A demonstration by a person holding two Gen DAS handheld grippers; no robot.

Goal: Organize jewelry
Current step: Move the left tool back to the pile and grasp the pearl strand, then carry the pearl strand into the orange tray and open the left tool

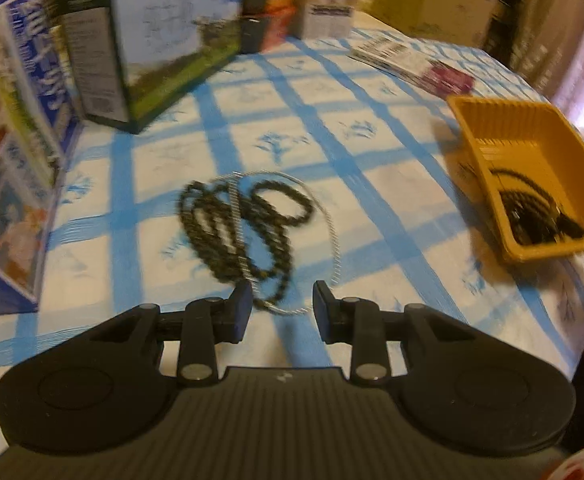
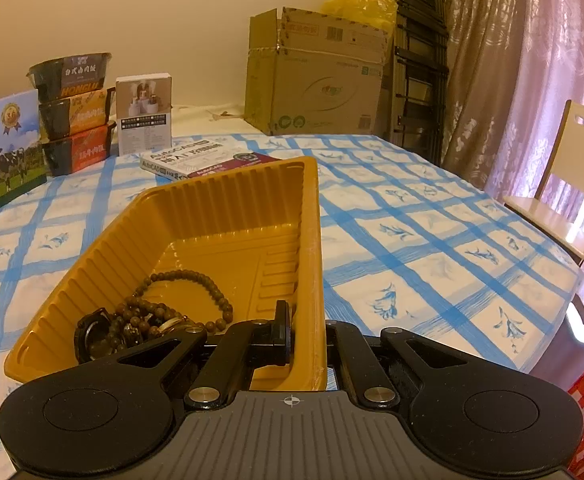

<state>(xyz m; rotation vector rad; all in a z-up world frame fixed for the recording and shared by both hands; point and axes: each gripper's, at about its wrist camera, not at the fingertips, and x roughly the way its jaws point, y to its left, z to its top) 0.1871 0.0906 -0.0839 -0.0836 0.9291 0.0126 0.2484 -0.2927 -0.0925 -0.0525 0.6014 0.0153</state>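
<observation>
While the book (image 2: 196,160) behind your yellow tray (image 2: 312,240) reads "AutoCAD" on its spine and one of the stacked meal boxes (image 2: 74,114) shows "HONGLU", the print on the milk carton (image 1: 164,40) is too blurred to read. Your left gripper (image 1: 282,304) hangs unclenched, with its jaws apart over the near end of a dark beaded necklace (image 1: 232,232) tangled with a thin silver chain (image 1: 324,216) on the blue-checked tablecloth (image 1: 372,152). Your right gripper (image 2: 308,336) is clenched on the tray's near wall, where brown beads (image 2: 180,304) lie heaped.
</observation>
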